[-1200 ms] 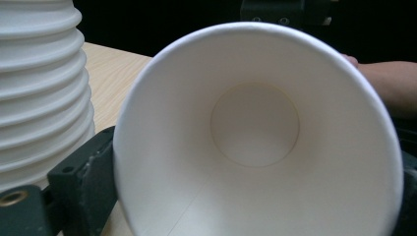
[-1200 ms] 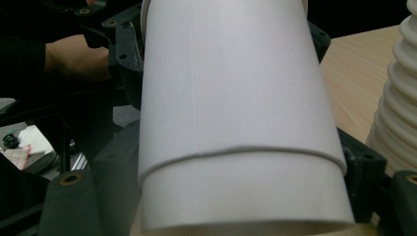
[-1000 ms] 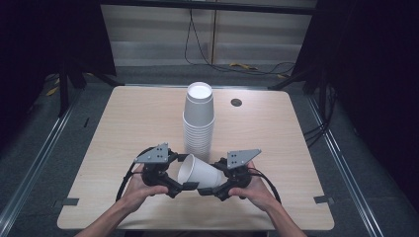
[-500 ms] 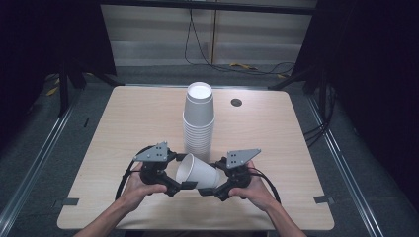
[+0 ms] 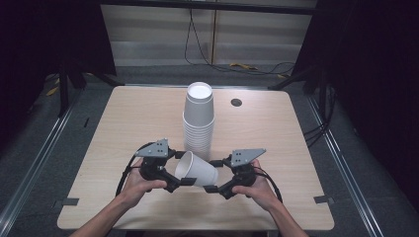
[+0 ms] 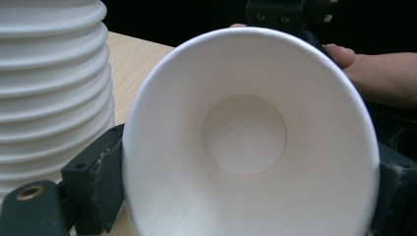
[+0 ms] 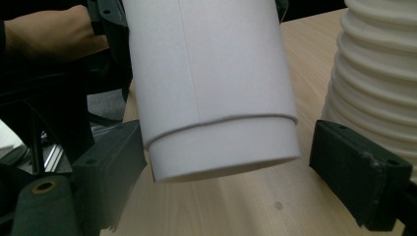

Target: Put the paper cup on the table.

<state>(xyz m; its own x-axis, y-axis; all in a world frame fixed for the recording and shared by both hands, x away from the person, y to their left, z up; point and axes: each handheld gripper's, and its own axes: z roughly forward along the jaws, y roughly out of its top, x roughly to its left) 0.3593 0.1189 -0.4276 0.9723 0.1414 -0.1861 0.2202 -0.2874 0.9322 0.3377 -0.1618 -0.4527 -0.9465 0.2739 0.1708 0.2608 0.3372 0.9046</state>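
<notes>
Loose paper cup (image 5: 195,169) is off the table, lying sideways between both hands, just in front of the cup stack (image 5: 198,121). Left gripper (image 5: 177,182) is clamped on the cup's rim end; its jaws just closed a little further, cup between them. Right gripper (image 5: 211,186) sits at the cup's base end, a jaw on each side, gap visible on one side, so probably not gripping, hard to tell. Looks like one cup separated; handover or placement remains. Stack stands mid-table, untouched.
</notes>
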